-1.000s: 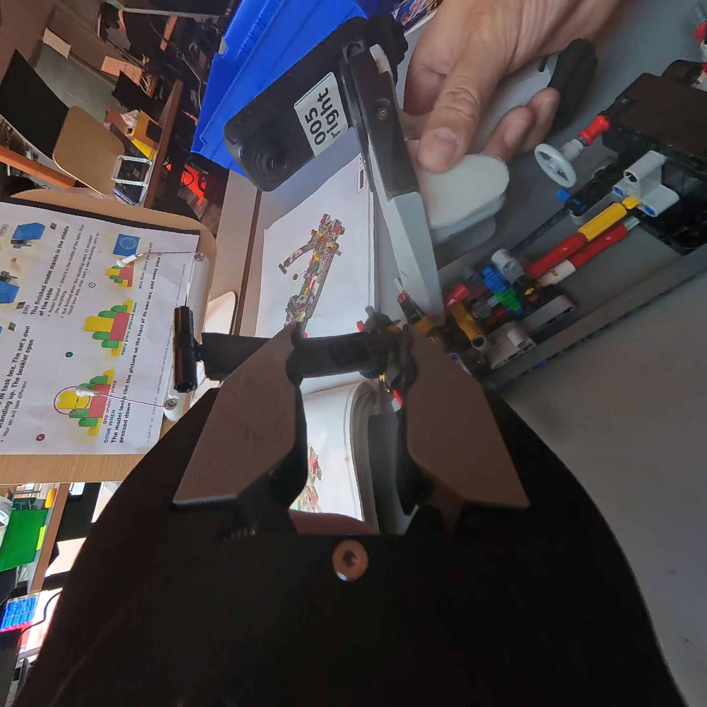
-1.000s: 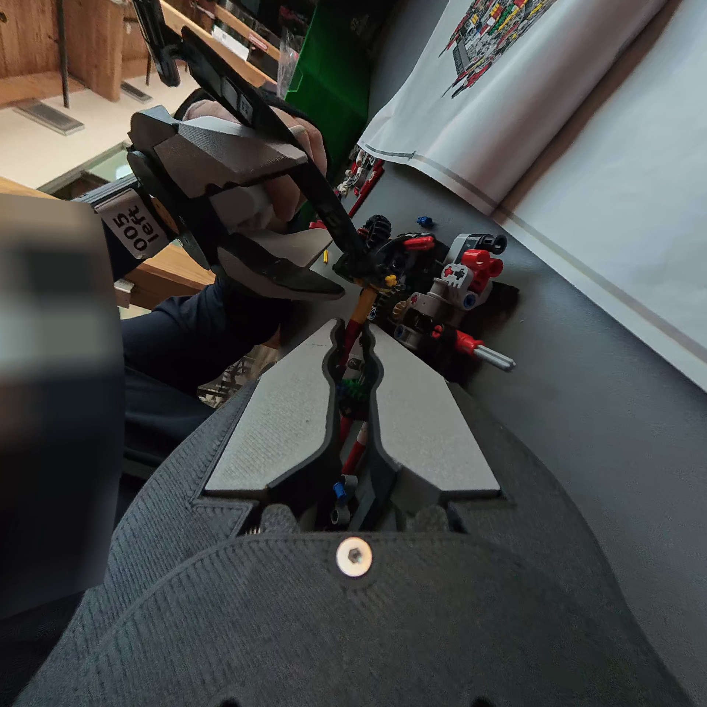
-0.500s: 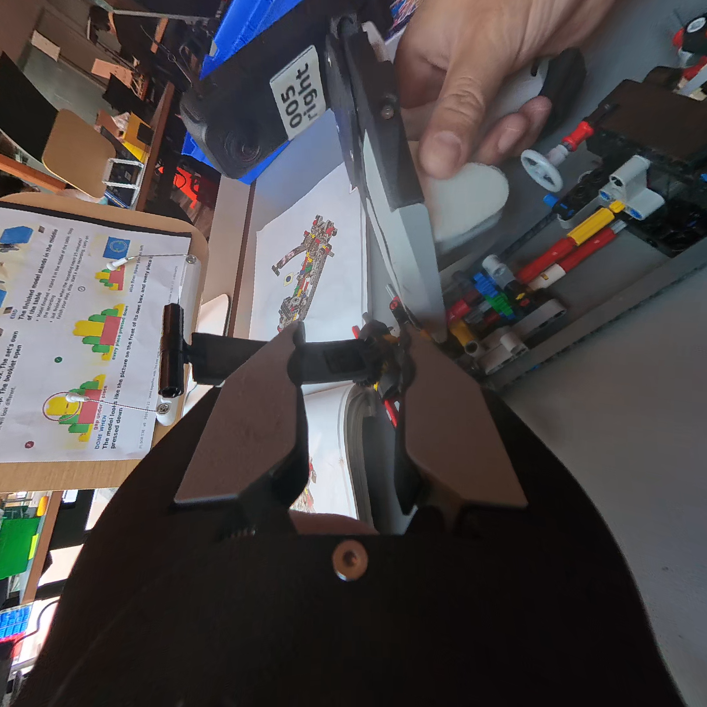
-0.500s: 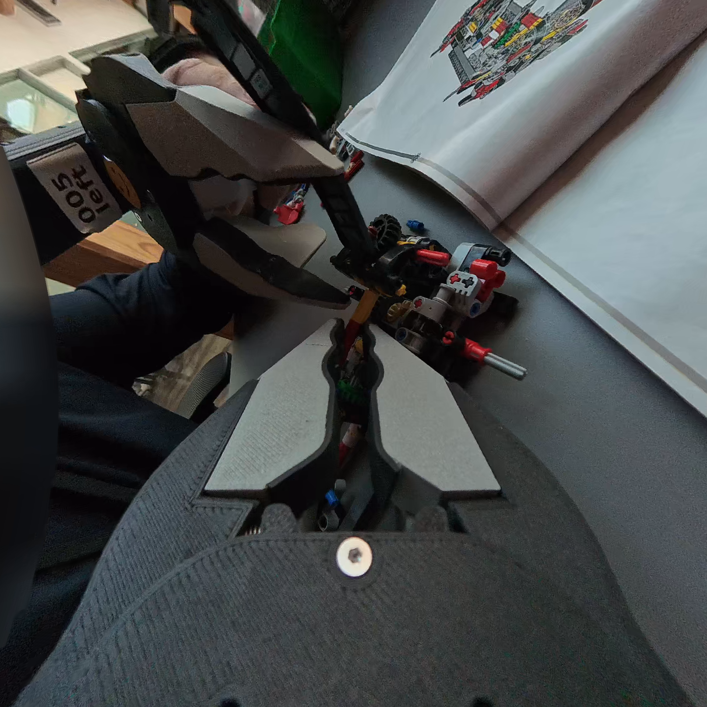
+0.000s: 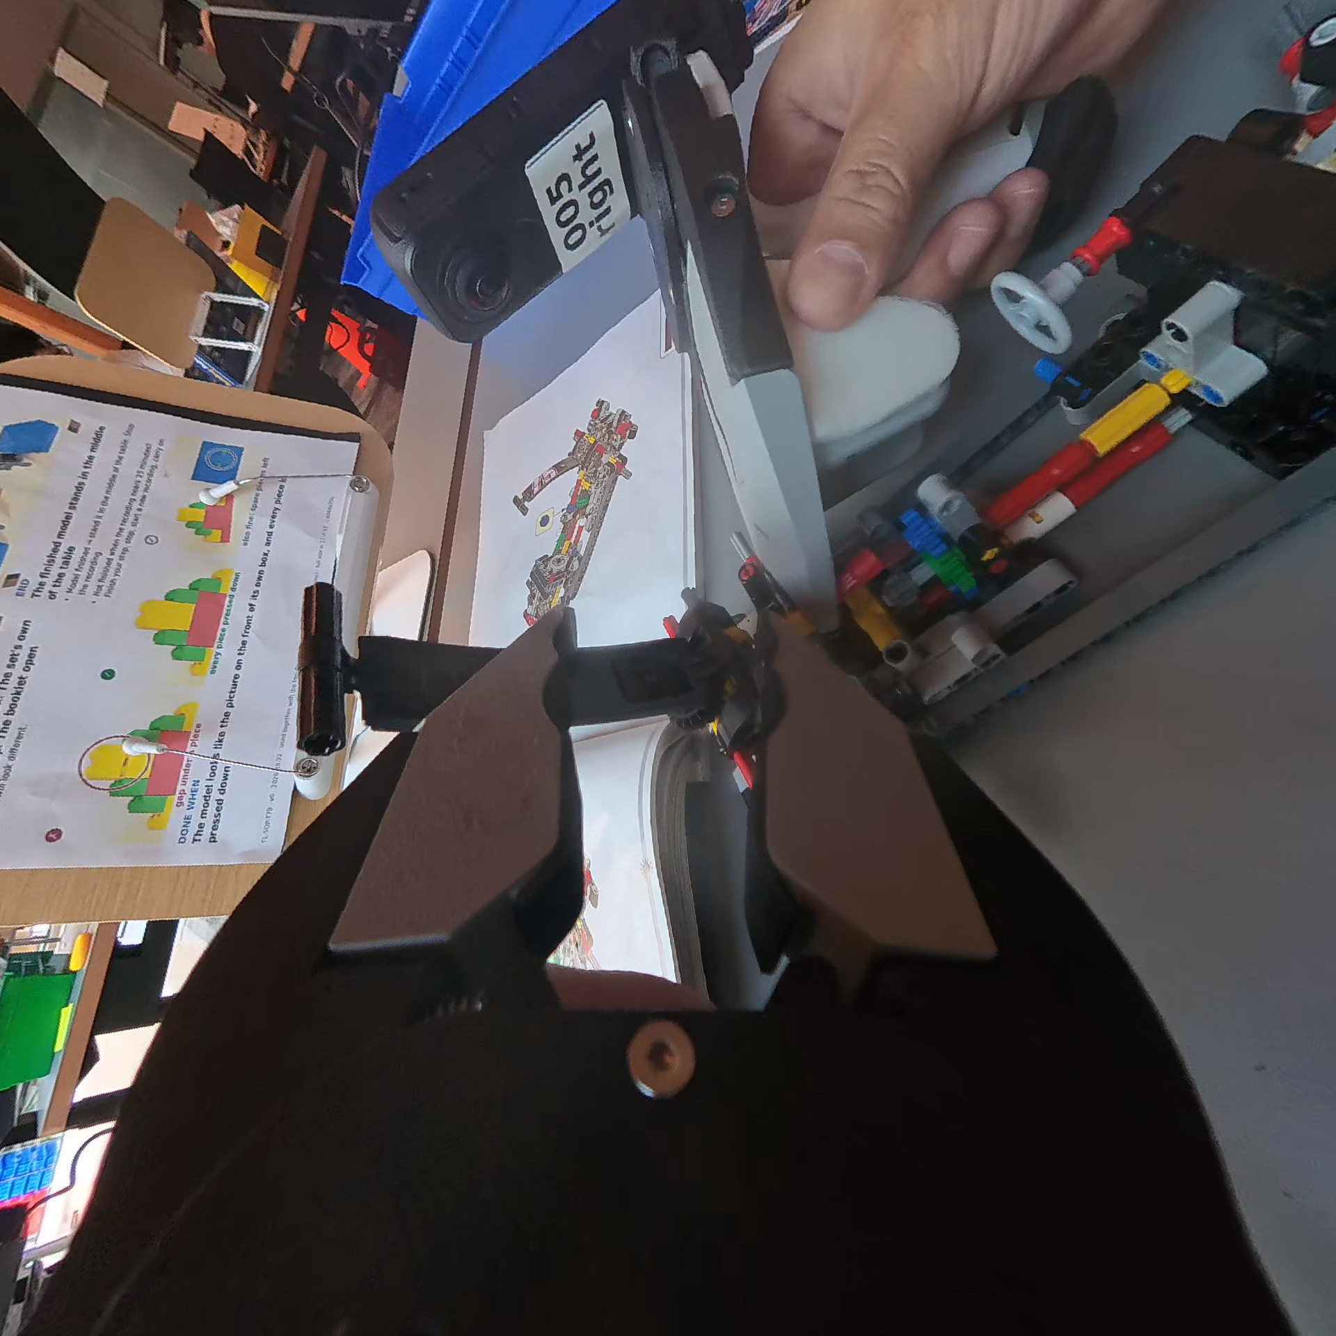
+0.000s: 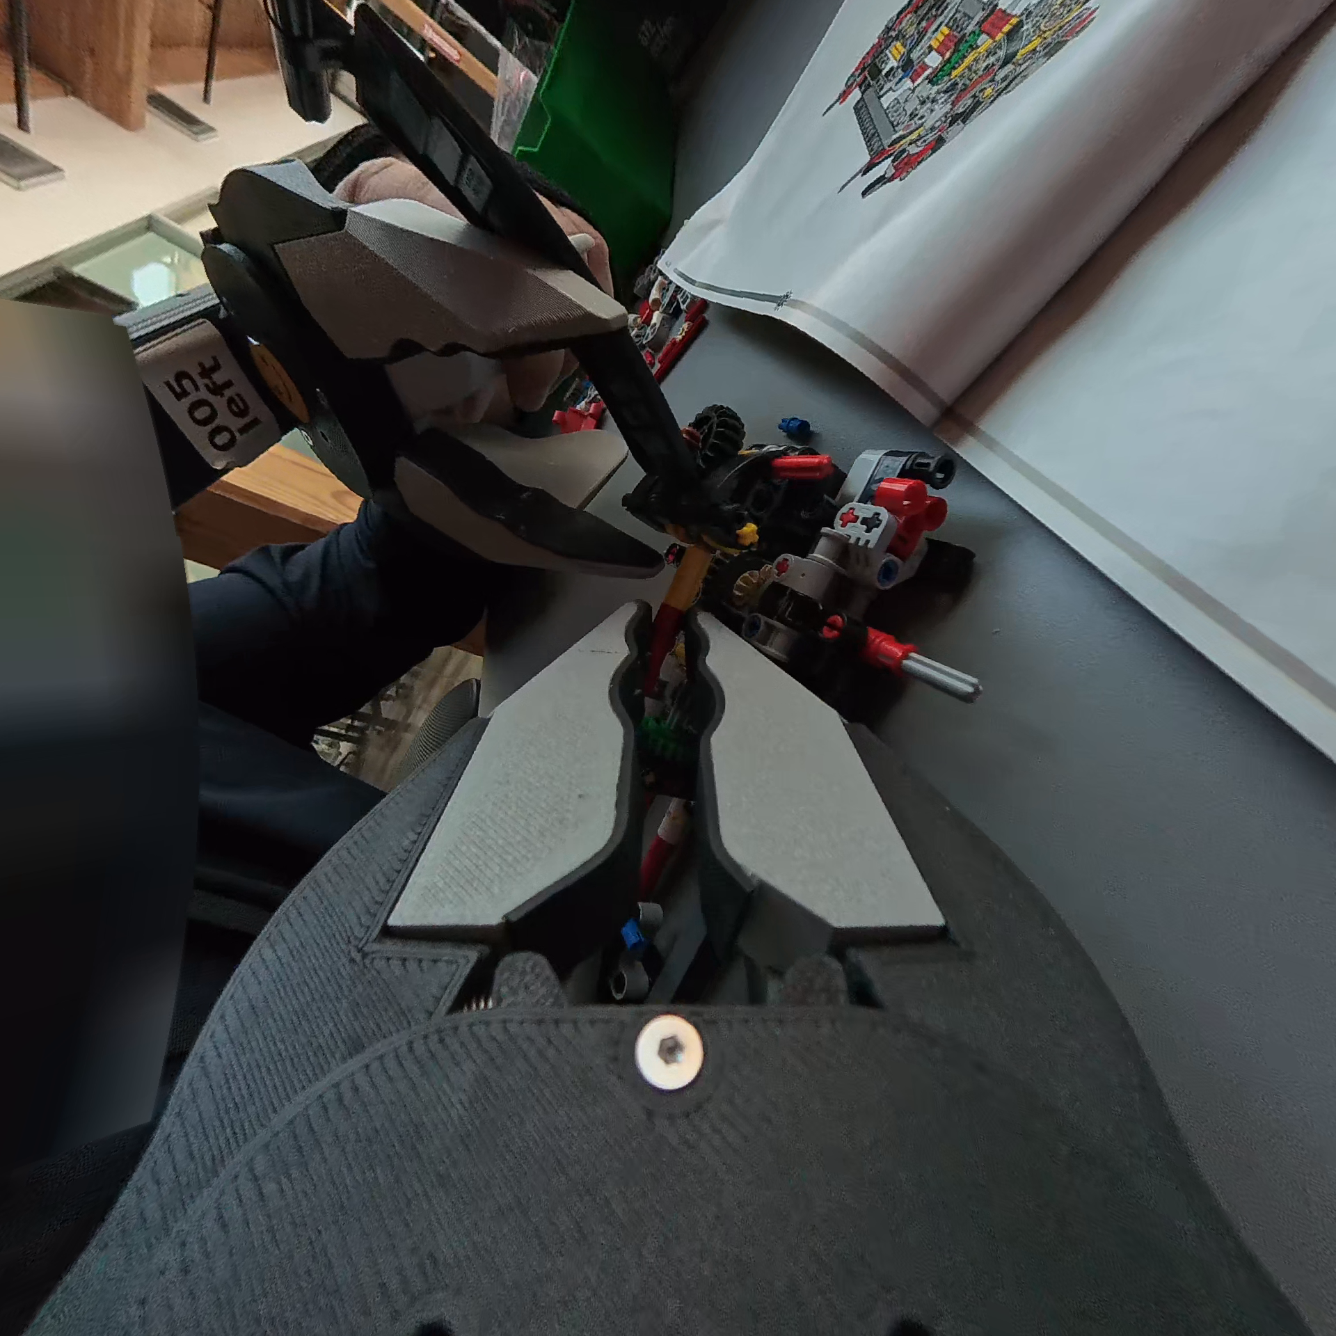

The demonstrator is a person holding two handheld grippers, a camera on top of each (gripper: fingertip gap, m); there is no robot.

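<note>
Left wrist view: my left tongs are clamped across a black brick-built arm whose T-shaped end juts out to their left.

Right wrist view: my right tongs are nearly together, pinching a red-and-yellow axle assembly; a grey-and-red brick cluster sits on the counter just beyond them.

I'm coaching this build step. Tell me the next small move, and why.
Probably steady the right tool and ease the left tool and its long black piece onto the brick assembly, since the piece's tip meets the yellow-and-red rod clamped by the right tool.
</note>
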